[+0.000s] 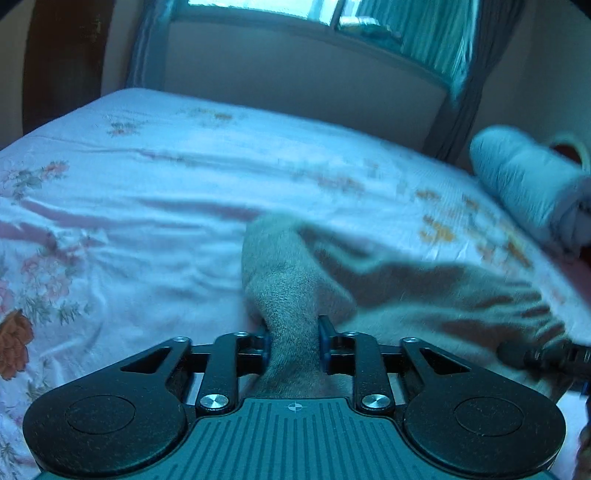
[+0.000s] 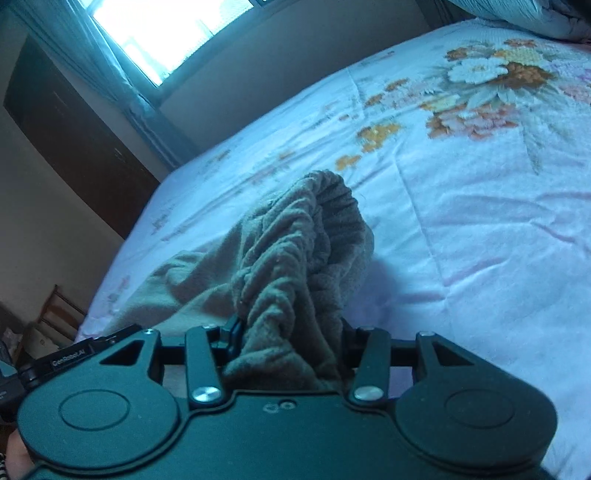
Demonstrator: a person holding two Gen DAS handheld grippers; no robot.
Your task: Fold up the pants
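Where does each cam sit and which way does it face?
Left wrist: on the left gripper, looking forward and down along its fingers over the flowered bed toward the window; its fingers pinch the grey pants; the right gripper's tip shows at the right edge.
Right wrist: on the right gripper, facing down the bed toward the window and a dark wardrobe; its fingers clamp the bunched waistband.
Shared: bed, pants, window.
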